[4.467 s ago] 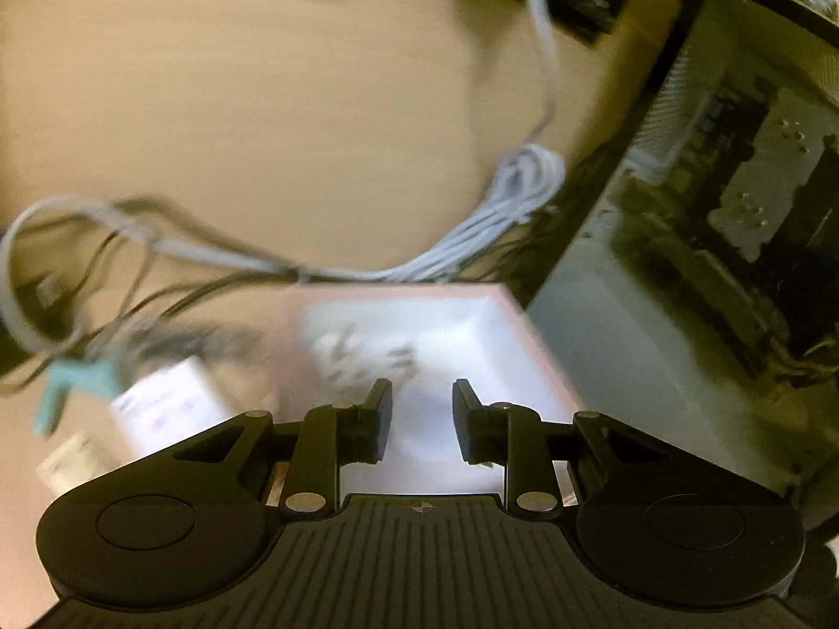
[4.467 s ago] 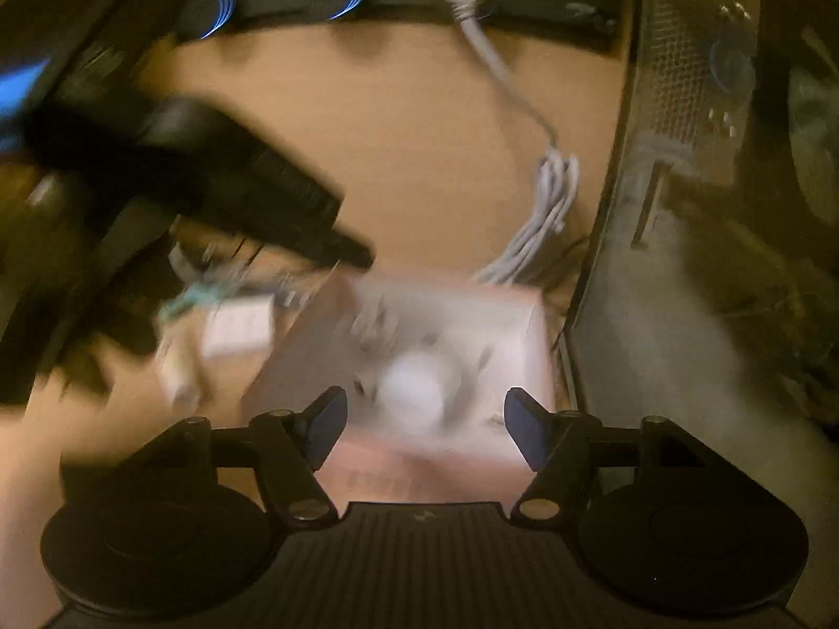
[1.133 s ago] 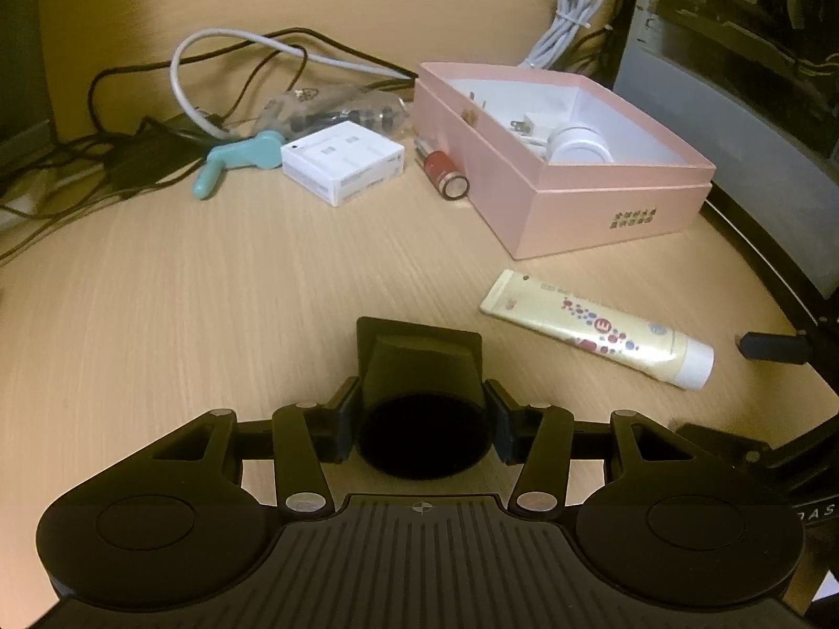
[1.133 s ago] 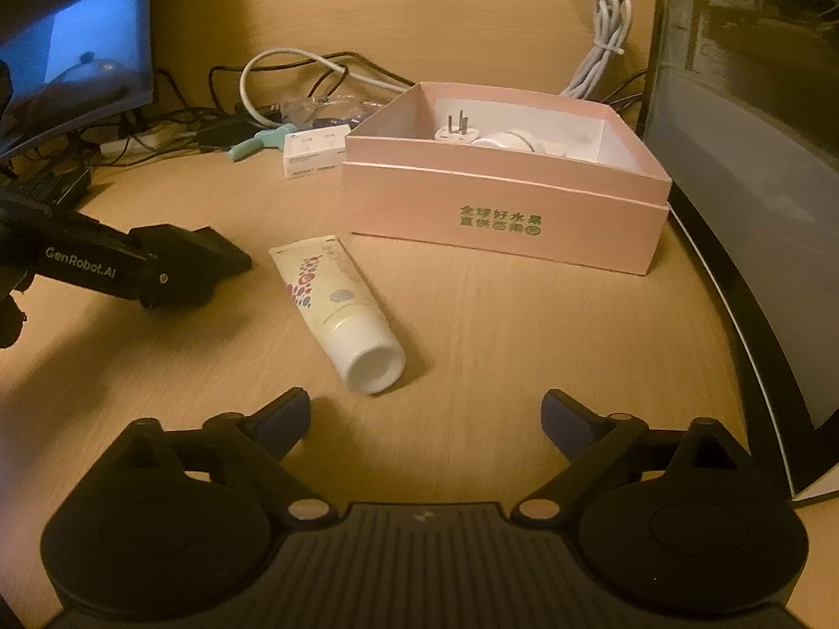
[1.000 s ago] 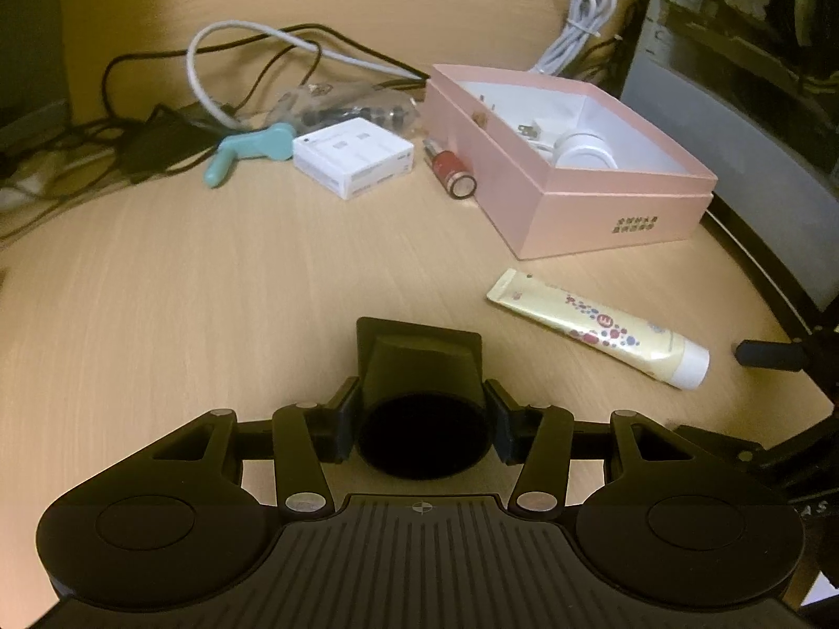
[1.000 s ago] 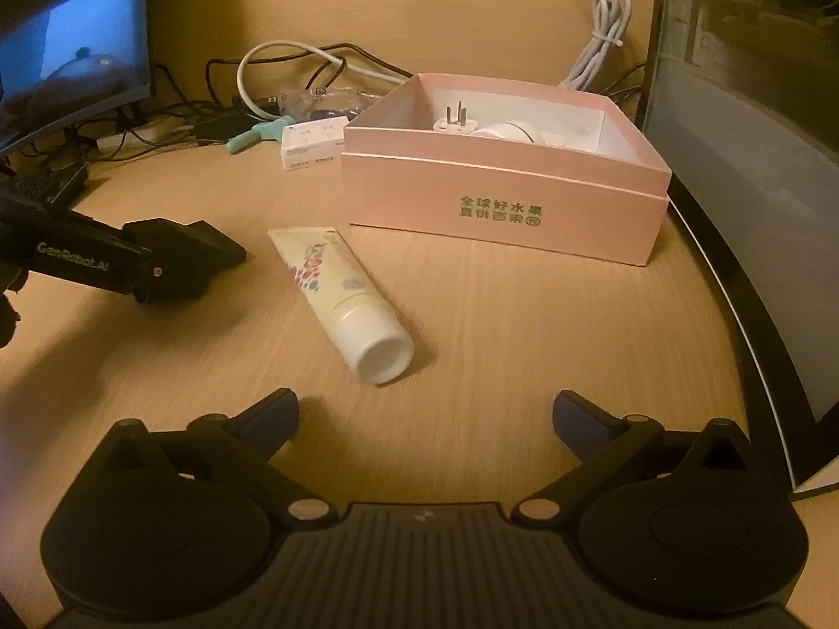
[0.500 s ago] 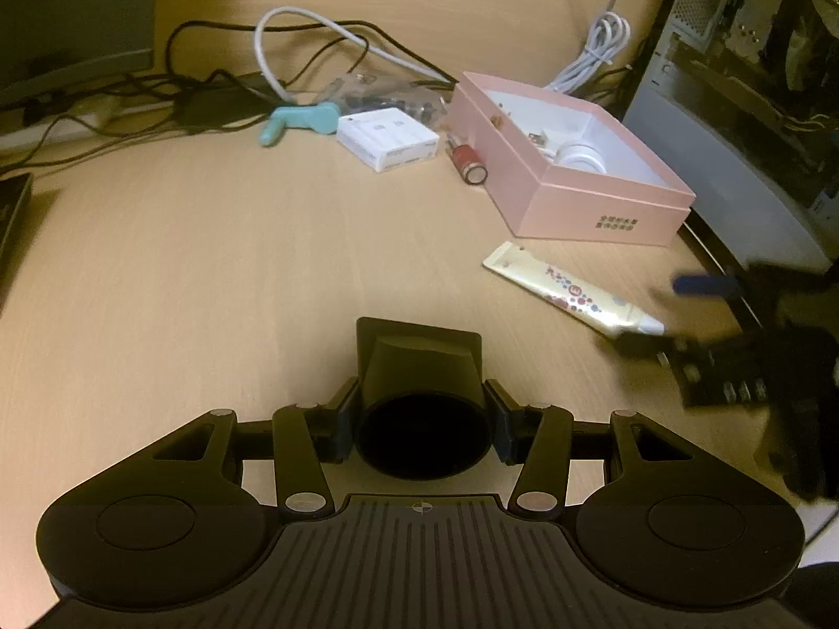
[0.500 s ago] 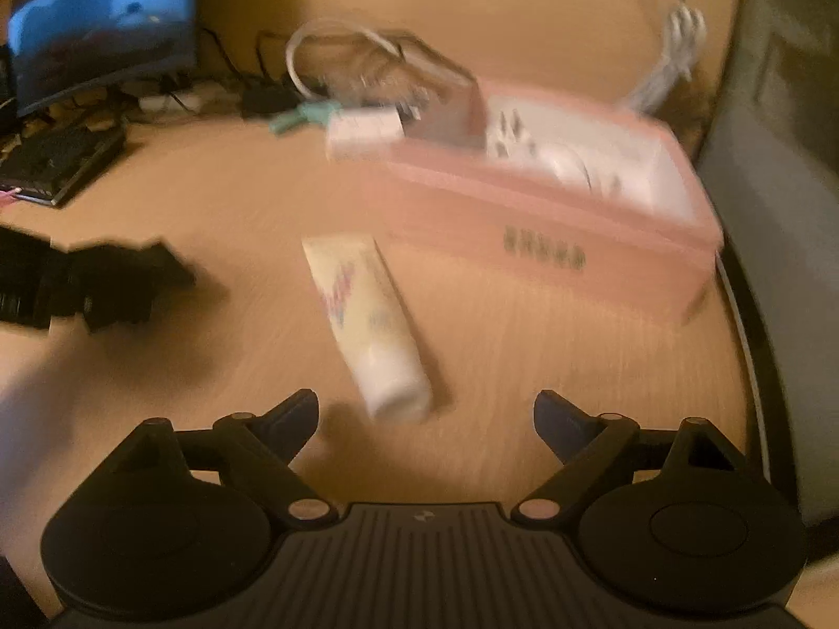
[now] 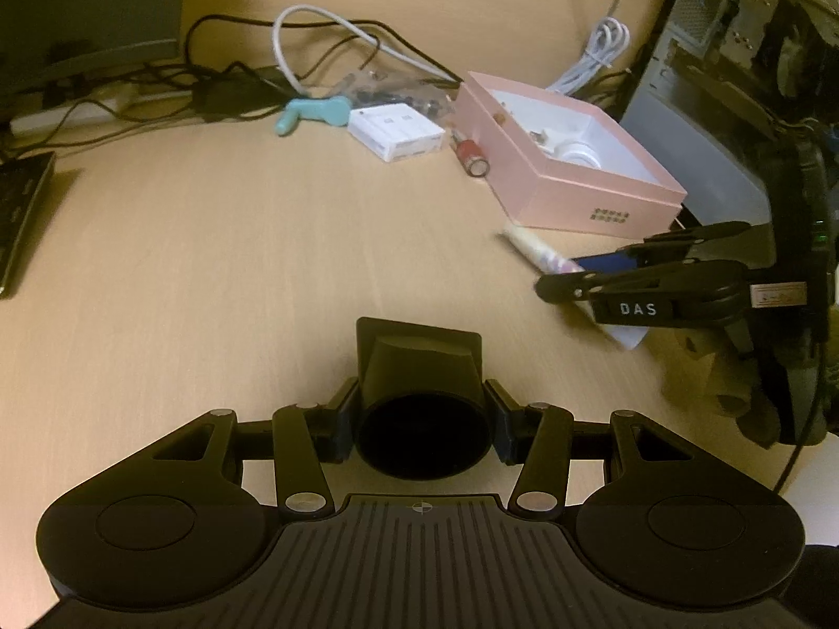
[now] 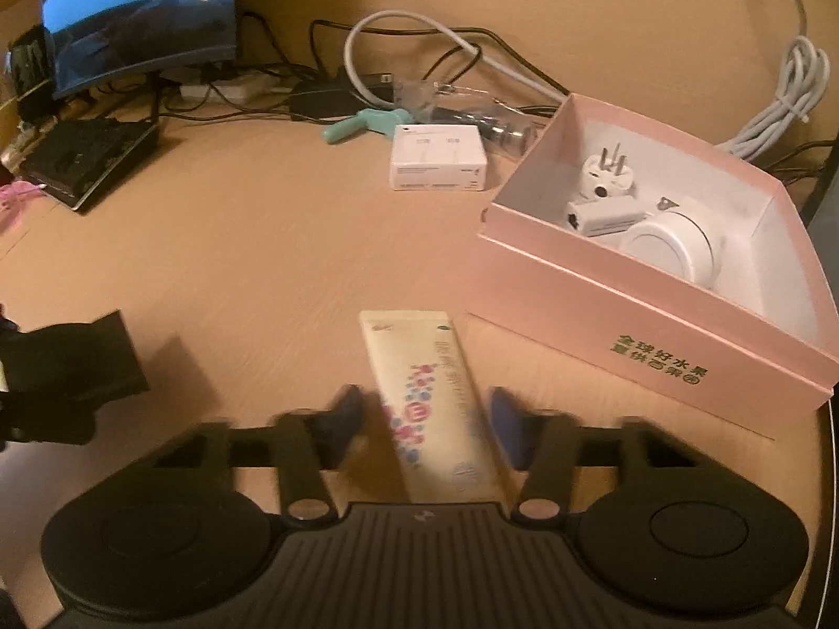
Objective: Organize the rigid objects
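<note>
Right tongs [image 10: 425, 424] now astride tube [image 10: 427, 398], closing

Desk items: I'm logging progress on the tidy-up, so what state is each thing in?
Pink box: open, no lid.
Tube: capped, flat on the desk, between the right gripper fingers, which are closing.
Left gripper: shut on a black holder.
Monitor: lit.

Monitor [image 10: 136, 10]: far ahead-left of my right tongs, screen lit blue.
Cables [image 10: 419, 47]: tangled along the desk's back edge.
Computer case [image 9: 744, 78]: right of my left tongs.
</note>
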{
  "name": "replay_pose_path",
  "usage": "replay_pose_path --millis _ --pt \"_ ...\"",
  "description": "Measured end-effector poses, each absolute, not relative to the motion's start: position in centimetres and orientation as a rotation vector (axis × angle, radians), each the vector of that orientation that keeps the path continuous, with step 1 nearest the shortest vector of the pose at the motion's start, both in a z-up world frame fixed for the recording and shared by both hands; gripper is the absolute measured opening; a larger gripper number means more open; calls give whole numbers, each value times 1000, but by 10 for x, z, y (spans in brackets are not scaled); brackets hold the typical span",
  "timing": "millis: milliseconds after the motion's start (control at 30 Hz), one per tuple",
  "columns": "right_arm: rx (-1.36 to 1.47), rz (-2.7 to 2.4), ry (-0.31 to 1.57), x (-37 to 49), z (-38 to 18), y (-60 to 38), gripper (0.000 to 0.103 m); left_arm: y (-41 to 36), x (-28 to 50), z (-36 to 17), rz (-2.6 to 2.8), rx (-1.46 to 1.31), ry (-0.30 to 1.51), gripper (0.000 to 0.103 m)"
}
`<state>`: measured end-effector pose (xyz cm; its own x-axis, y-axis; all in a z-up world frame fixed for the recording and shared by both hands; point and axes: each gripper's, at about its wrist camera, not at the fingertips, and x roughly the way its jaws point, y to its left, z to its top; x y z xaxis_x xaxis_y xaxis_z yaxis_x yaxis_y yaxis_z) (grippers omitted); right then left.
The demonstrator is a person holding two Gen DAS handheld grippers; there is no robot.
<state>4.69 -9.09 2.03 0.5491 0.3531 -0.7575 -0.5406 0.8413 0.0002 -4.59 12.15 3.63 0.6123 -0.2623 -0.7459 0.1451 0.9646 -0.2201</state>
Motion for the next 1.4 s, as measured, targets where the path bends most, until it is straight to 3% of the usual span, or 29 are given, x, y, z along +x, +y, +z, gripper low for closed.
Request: replay_pose_path --millis 100,767,833,900,1167,1233,1367,1400 --pt "-228 537 845 37 27 -95 21 111 -42 36 -278 -124 888 53" --pt "-55 295 818 -38 70 -178 20 19 -8 31 -630 19 906 54" --pt "-54 278 810 -43 75 -182 14 16 -7 33 -650 22 902 53" --pt "-53 267 811 -47 78 -186 3 15 -5 36 -664 25 891 54" --pt "-57 206 791 -56 81 -200 3 27 31 55 -613 -57 836 53" --pt "-76 213 790 -58 74 -200 5 29 37 55 -596 -70 844 53" --pt "-107 169 792 -63 46 -204 38 31 38 49 -572 -67 868 53" --pt "-106 153 797 -64 38 -205 38 32 38 48 -568 -70 875 53"
